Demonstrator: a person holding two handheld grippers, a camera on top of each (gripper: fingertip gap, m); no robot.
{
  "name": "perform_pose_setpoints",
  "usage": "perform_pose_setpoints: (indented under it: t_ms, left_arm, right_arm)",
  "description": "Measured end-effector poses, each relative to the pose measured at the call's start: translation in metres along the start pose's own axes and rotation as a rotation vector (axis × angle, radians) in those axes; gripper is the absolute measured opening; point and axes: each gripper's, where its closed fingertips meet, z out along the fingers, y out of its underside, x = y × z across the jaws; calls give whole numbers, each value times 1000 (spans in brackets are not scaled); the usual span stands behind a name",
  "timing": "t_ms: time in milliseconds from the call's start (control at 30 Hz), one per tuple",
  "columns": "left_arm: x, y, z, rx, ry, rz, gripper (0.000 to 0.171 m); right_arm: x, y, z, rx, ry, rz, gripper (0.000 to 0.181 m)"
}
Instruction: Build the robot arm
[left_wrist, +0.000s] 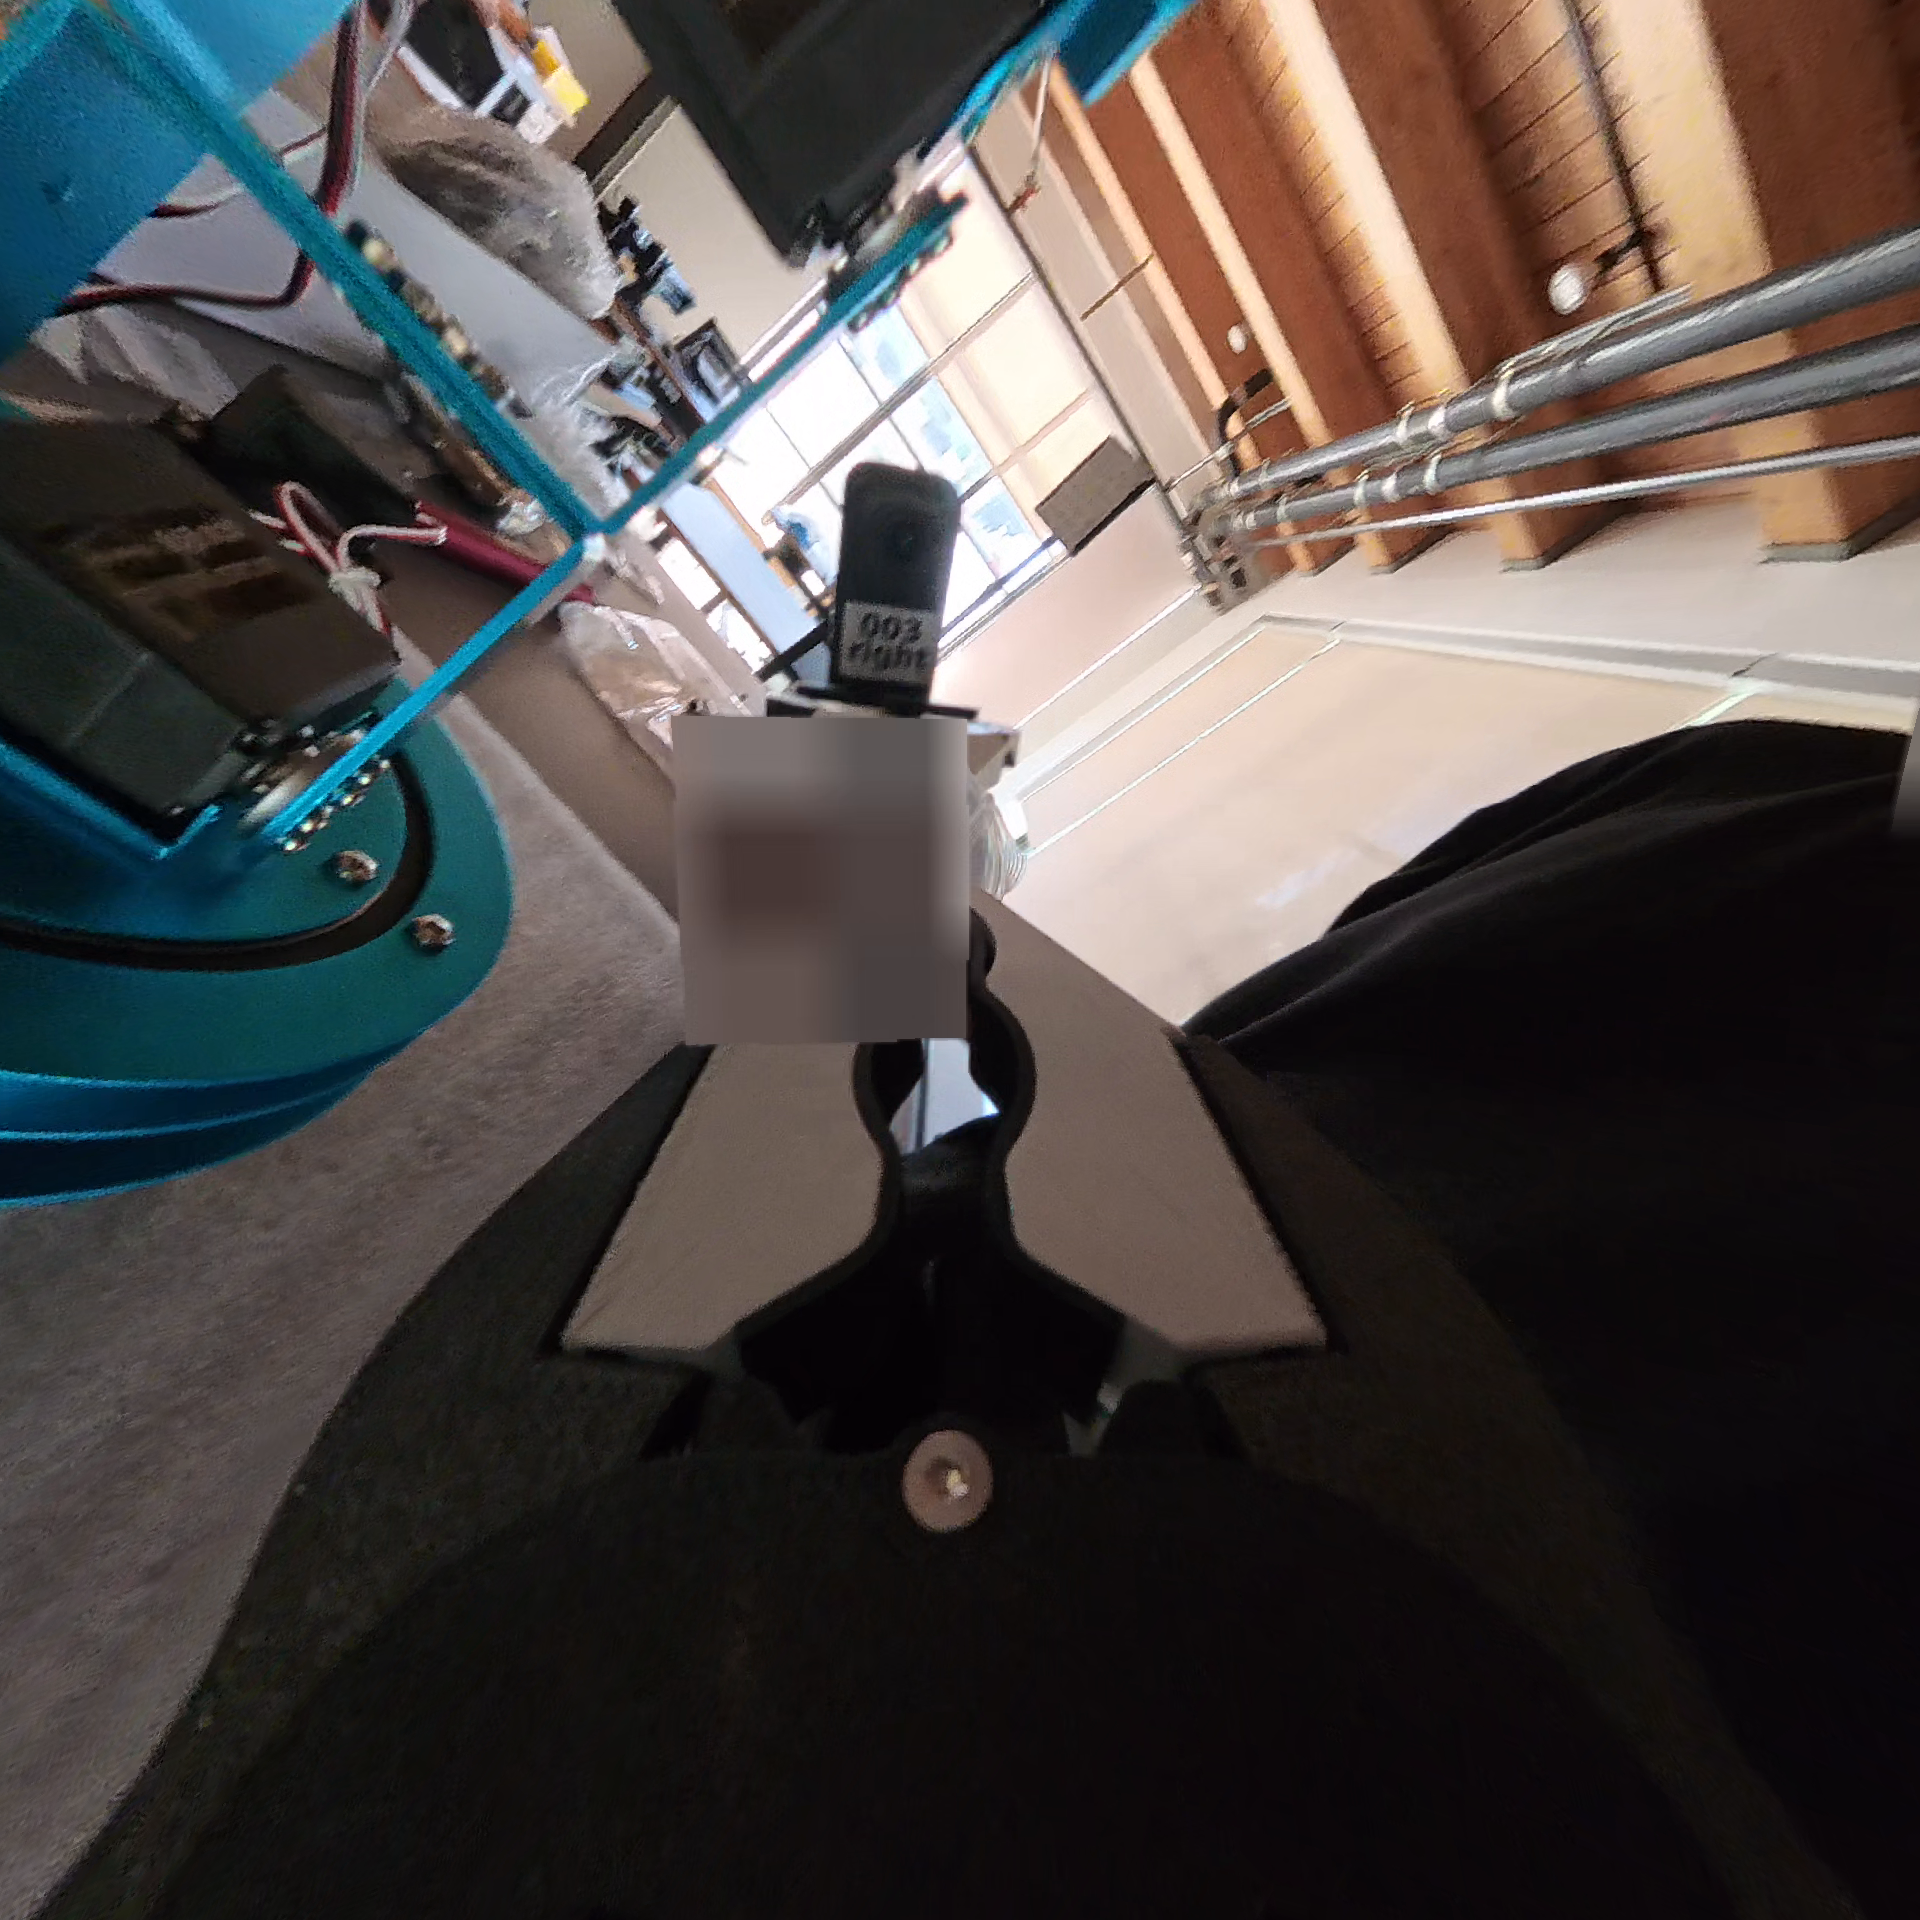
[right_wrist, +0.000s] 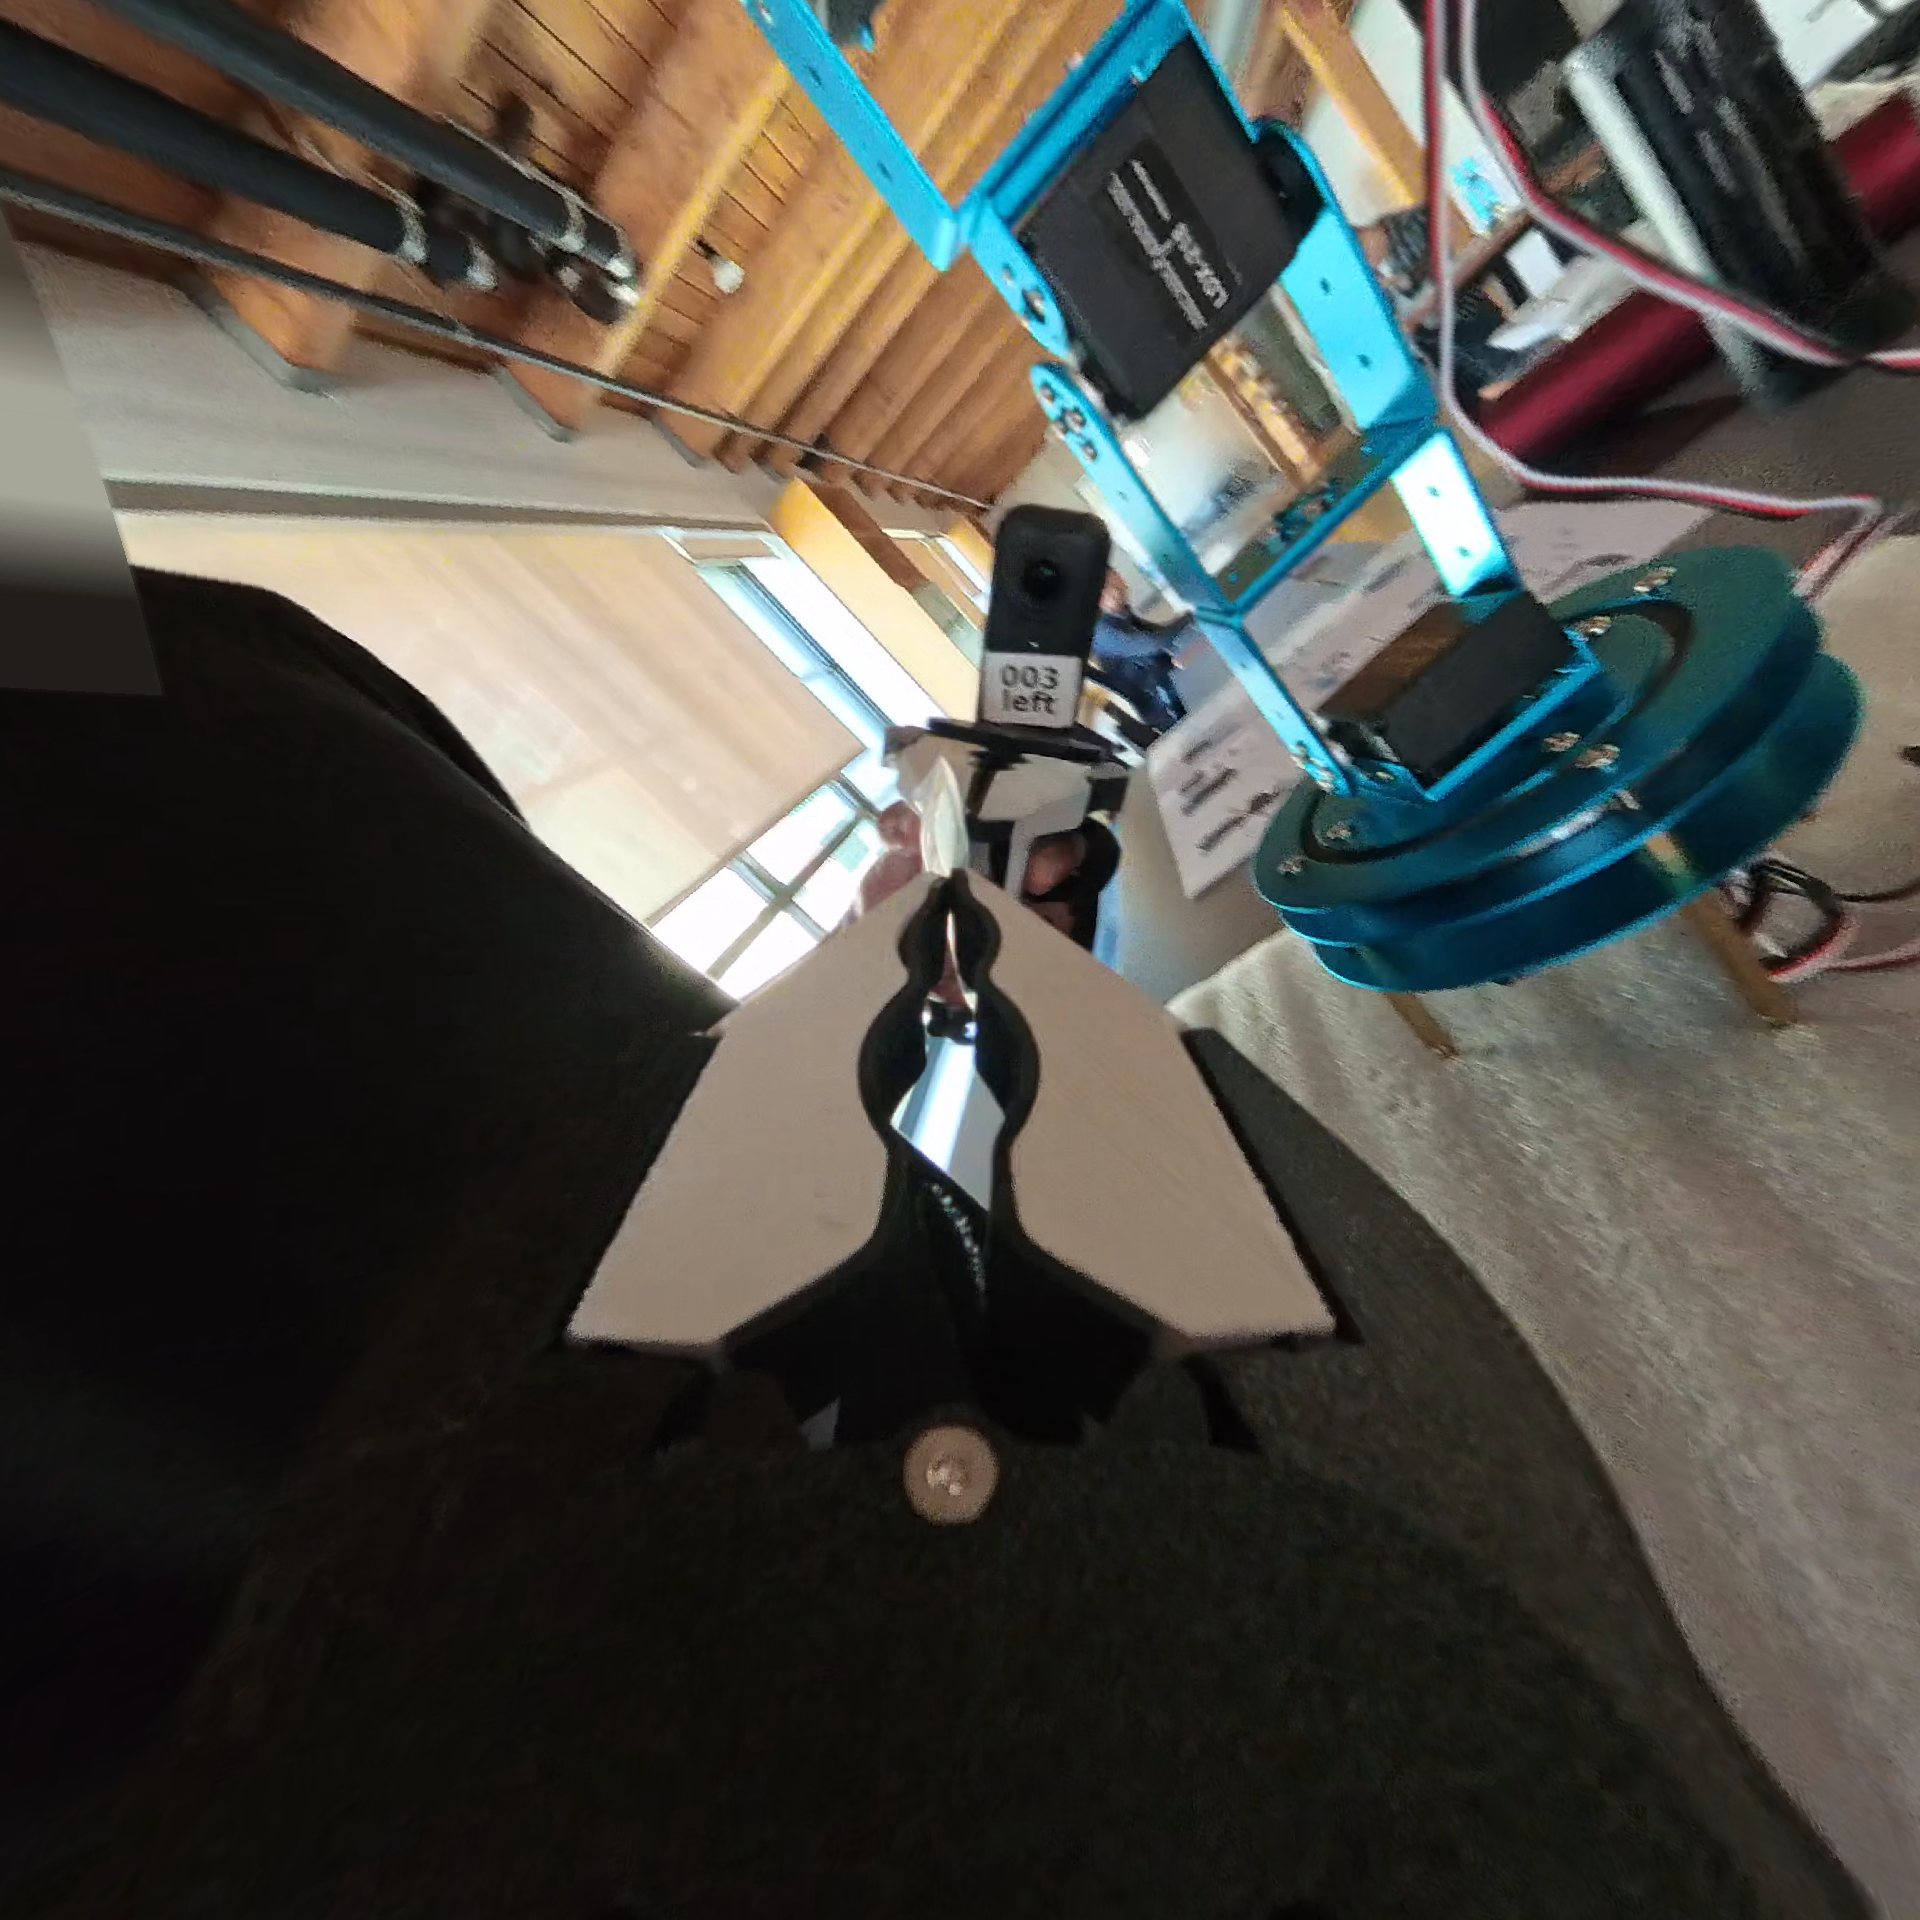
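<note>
My two grippers face each other, tip to tip. My right gripper (right_wrist: 951, 888) is shut on a thin clear plastic film (right_wrist: 933, 821), which runs between its black pads and on towards the left gripper (right_wrist: 987, 831). My left gripper (left_wrist: 966, 935) has its tips partly behind a blurred patch. Its pads stand together, with a light strip of the film (left_wrist: 940, 1081) between them. Crumpled clear plastic (left_wrist: 1000, 847) shows just past its tips. The right gripper's camera (left_wrist: 888, 551) rises behind the patch.
A blue metal robot arm on a round base (left_wrist: 260, 935) stands close on the cloth-covered table (left_wrist: 312, 1299); it also shows in the right wrist view (right_wrist: 1558, 831), with loose wires (right_wrist: 1662, 499). A black sleeve (left_wrist: 1558, 1039) fills one side. Tip to tip, the grippers are about 5 cm apart.
</note>
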Motion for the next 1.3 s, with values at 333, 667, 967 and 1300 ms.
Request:
perform_pose_setpoints:
  t_ms: [333,667,967,1300]
  left_arm:
    - [-80,33,-3,-161,-394,115,26]
    - [-83,29,-29,-124,-471,187,25]
    - [-77,54,-23,-168,-461,236,28]
    - [-74,65,-17,-216,-476,263,30]
  right_arm:
    - [53,15,-49,-256,391,-98,0]
    - [78,1,-90,-999,712,-330,0]
    - [99,10,-93,-1455,742,-321,0]
    - [77,-21,-106,-1207,765,-316,0]
